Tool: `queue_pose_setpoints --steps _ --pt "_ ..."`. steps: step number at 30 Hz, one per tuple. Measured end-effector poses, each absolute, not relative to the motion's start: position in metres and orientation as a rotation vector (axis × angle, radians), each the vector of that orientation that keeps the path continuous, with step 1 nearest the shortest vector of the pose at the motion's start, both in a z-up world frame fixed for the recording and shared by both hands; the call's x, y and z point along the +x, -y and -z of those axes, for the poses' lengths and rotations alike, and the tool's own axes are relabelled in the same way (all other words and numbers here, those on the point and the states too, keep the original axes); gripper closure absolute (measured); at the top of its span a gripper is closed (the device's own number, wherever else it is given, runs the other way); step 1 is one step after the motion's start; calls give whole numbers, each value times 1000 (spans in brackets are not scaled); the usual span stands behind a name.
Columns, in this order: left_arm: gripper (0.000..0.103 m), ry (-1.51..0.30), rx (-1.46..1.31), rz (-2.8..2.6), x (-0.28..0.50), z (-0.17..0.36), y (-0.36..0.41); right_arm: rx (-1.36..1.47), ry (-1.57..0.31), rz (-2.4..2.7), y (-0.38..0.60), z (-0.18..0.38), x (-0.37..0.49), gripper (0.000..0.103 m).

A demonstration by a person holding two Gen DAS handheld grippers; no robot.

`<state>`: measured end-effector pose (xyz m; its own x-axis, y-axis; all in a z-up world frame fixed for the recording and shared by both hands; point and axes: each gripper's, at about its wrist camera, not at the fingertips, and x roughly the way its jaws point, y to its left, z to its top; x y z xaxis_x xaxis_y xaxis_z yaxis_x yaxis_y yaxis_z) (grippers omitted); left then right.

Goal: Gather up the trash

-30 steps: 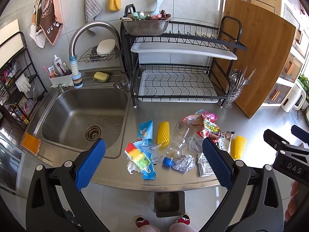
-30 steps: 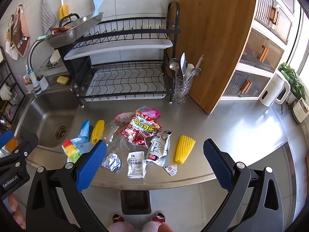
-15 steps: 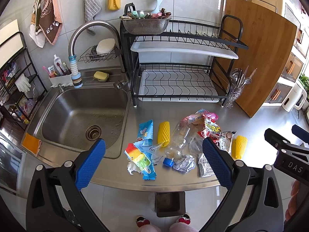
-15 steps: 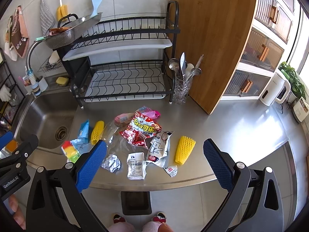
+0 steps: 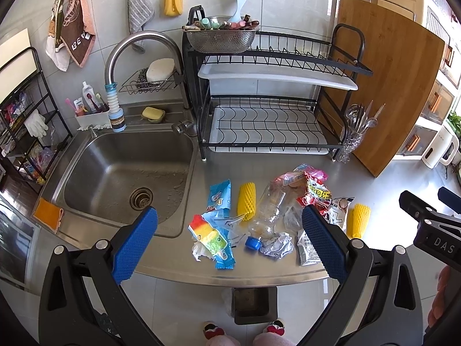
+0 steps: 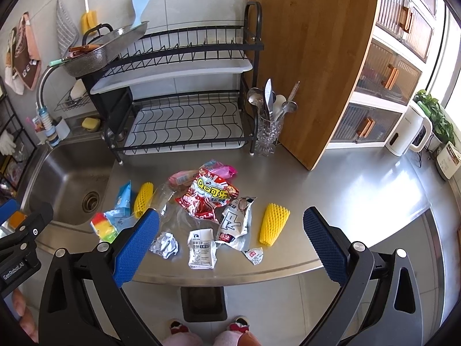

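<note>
Trash lies on the steel counter [image 6: 360,196] near its front edge: a red snack bag [image 6: 210,199], a white pouch [image 6: 234,223], a small white packet [image 6: 201,248], crumpled foil [image 6: 164,245], a clear plastic bottle [image 5: 270,204] with a blue cap [image 5: 252,242], a rainbow wrapper [image 5: 211,240], a blue wrapper [image 5: 219,196] and two yellow foam nets [image 6: 273,223] [image 5: 246,200]. My left gripper [image 5: 229,243] is open and empty above the counter's edge. My right gripper [image 6: 230,246] is open and empty, held back over the trash.
A dark bin [image 6: 203,304] stands on the floor under the counter edge. A sink [image 5: 126,173] is on the left. A black dish rack [image 6: 187,121], a glass of cutlery [image 6: 268,132] and a wooden board [image 6: 311,72] stand behind the trash. A white kettle [image 6: 407,132] is at the right.
Both views have shifted very slightly. The trash has not moved and both grippers stay open.
</note>
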<state>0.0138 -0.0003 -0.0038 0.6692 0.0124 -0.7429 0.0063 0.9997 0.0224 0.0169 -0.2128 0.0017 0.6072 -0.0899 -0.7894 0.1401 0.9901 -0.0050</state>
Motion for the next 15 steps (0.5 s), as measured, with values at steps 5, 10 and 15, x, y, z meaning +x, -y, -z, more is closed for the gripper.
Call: queue_pose_setpoints --steps 5,10,15 --pt "8 -841 23 3 14 5 -1 81 -902 123 215 -1 18 3" --pt "8 -852 28 -4 16 16 -6 103 -909 107 220 10 21 3" --pt "8 -900 -11 28 20 38 -16 124 -963 110 222 33 27 3"
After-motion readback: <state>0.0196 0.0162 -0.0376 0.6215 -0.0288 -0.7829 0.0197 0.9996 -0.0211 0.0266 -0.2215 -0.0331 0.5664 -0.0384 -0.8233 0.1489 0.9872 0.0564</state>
